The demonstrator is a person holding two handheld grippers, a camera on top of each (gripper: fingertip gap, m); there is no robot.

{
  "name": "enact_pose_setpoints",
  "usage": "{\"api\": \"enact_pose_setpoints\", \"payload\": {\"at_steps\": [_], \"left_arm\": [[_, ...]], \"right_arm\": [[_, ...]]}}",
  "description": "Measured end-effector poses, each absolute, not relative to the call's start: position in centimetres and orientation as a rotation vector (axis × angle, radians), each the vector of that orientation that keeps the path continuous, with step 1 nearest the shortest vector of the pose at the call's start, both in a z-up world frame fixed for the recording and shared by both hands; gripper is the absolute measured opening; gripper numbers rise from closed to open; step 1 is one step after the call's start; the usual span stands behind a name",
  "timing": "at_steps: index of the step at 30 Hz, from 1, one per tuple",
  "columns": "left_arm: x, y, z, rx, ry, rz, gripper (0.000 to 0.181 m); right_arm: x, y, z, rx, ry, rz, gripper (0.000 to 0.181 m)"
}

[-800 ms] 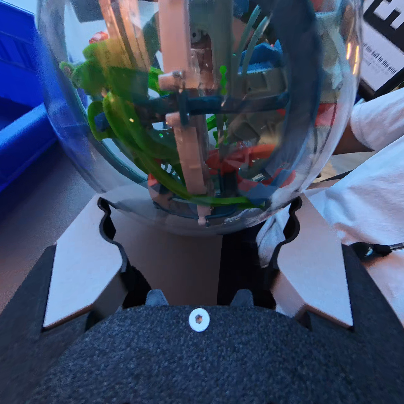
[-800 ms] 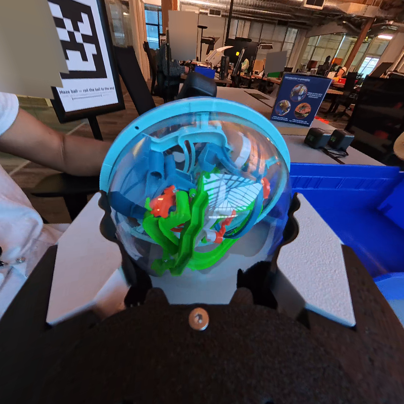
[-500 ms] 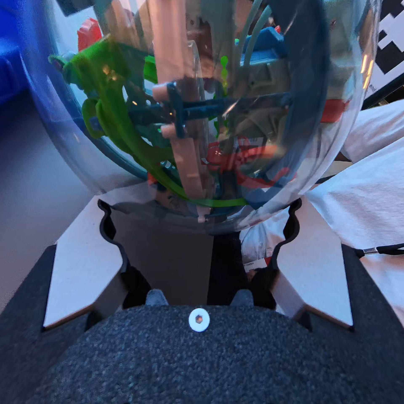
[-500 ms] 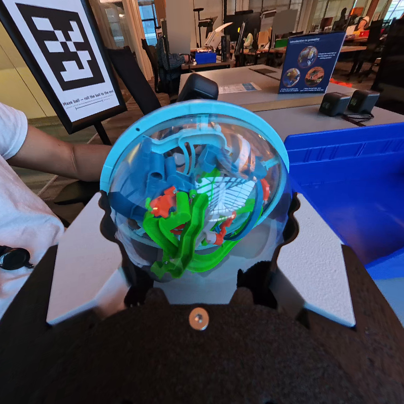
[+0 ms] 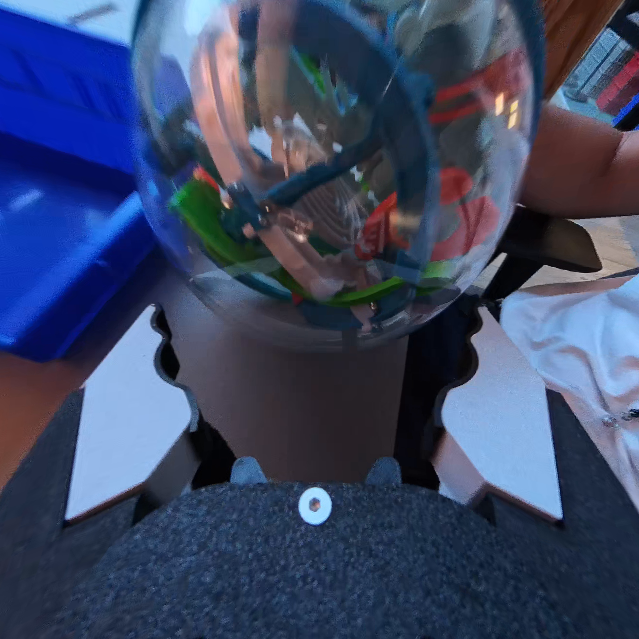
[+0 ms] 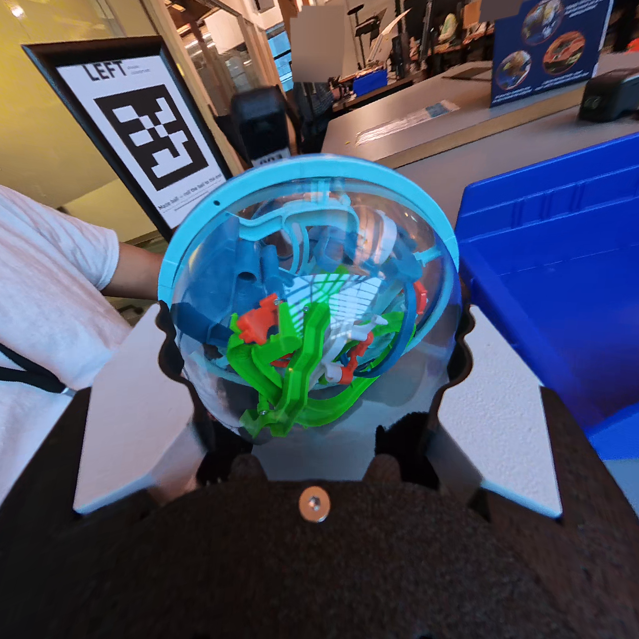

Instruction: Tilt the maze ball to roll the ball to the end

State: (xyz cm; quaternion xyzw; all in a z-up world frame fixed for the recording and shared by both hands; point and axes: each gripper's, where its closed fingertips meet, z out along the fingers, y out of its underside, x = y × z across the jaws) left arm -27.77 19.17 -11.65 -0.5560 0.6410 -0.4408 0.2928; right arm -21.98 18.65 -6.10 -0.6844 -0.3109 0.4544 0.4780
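Note:
The maze ball [image 6: 307, 304] is a clear sphere with a light-blue rim and green, orange, blue and white tracks inside. My right gripper [image 6: 313, 321] is shut on it, one finger on each side of its widest part, and holds it up off the table. In the left wrist view the maze ball [image 5: 332, 155] fills the top, blurred, just beyond the tips of my left gripper [image 5: 316, 318]. That gripper is open wide with nothing between its fingers. I cannot make out the small rolling ball inside.
A blue bin [image 6: 553, 276] stands right of the ball and also shows in the left wrist view [image 5: 52, 207]. A framed sign with a black-and-white marker [image 6: 148, 138] stands behind on the left. A person's arm [image 5: 581, 166] and white shirt [image 6: 45, 294] are close by.
The maze ball has turned in the right gripper's hold; its inner tracks show at a new angle in the left view. Both views have swung, and the blue bin is back at left.

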Motion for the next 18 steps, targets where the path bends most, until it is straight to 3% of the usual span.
{"api": "enact_pose_setpoints", "payload": {"at_steps": [6,12,18], "left_arm": [[-27.9,20.2,-6.9,-1.259,1.754,-1.197,0.159],[-28.0,20.5,-8.7,-1.331,1.864,-1.223,0.156],[-28.4,21.4,-9.0,-1.434,1.747,-1.303,0.155]], "right_arm": [[-23.0,19.7,-6.0,-1.690,-0.842,1.218,0.154],[-24.7,21.0,-4.5,-1.613,-0.891,1.213,0.148],[-21.0,21.0,-3.5,-1.537,-0.783,0.920,0.146]]}}
